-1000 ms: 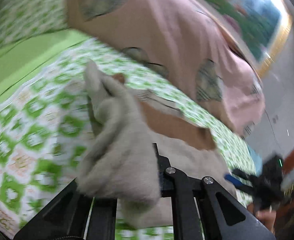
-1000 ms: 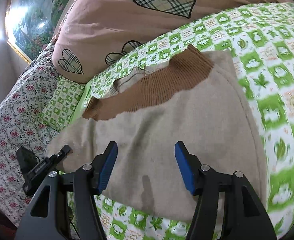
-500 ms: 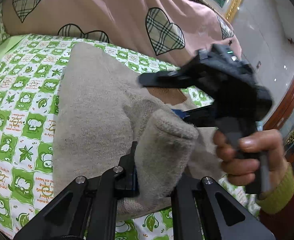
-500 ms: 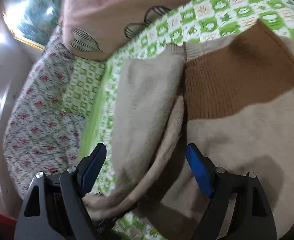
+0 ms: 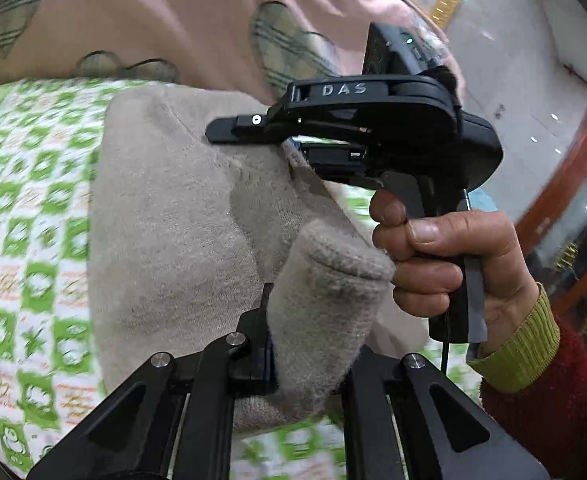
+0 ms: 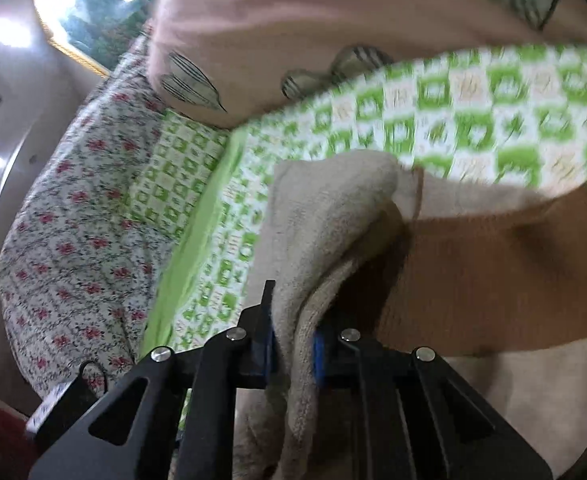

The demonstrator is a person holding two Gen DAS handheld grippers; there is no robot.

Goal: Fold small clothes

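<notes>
Beige sweater [image 5: 181,216] folds sit pinched inside both claws.

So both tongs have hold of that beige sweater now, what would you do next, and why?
Probably carry the sleeve across onto the sweater body. The left tongs and the right tongs each pinch a beige fold raised above the flat body.

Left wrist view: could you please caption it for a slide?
Both grippers, left gripper and right gripper, clamp the beige knitted sweater on the green-checked bedsheet.

Raised letters "DAS" stand on the upper black plastic arm of the right gripper [image 5: 293,148]; nothing else is readable.
</notes>
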